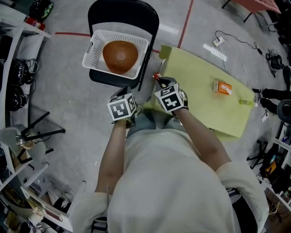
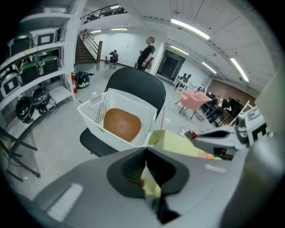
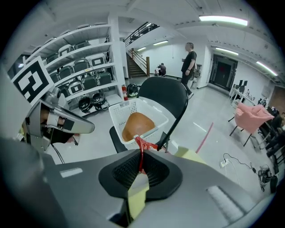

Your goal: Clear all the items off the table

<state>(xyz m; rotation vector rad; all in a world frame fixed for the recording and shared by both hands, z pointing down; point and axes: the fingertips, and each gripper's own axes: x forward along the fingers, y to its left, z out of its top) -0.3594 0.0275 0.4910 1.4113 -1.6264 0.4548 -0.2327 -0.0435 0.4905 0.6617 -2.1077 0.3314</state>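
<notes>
A yellow-green cloth (image 1: 195, 77) covers the table at right, with an orange box (image 1: 222, 87) and a small pale item (image 1: 245, 102) lying on it. My left gripper (image 1: 128, 98) (image 2: 144, 171) is shut on a fold of this cloth (image 2: 151, 187) near its close edge. My right gripper (image 1: 160, 81) (image 3: 141, 167) is shut on the cloth (image 3: 136, 196) and on a red wrapper (image 3: 142, 144) that sticks out past the jaws. Just beyond both grippers, a white basket (image 1: 97, 43) on a black chair (image 1: 122, 13) holds a round brown object (image 1: 120, 55).
Shelves with helmets and gear (image 1: 18, 86) line the left side. Cables and a plug strip (image 1: 218, 42) lie on the floor past the table, by red tape lines (image 1: 185, 22). More gear (image 1: 273, 154) stands at right. People stand far off (image 3: 189, 60).
</notes>
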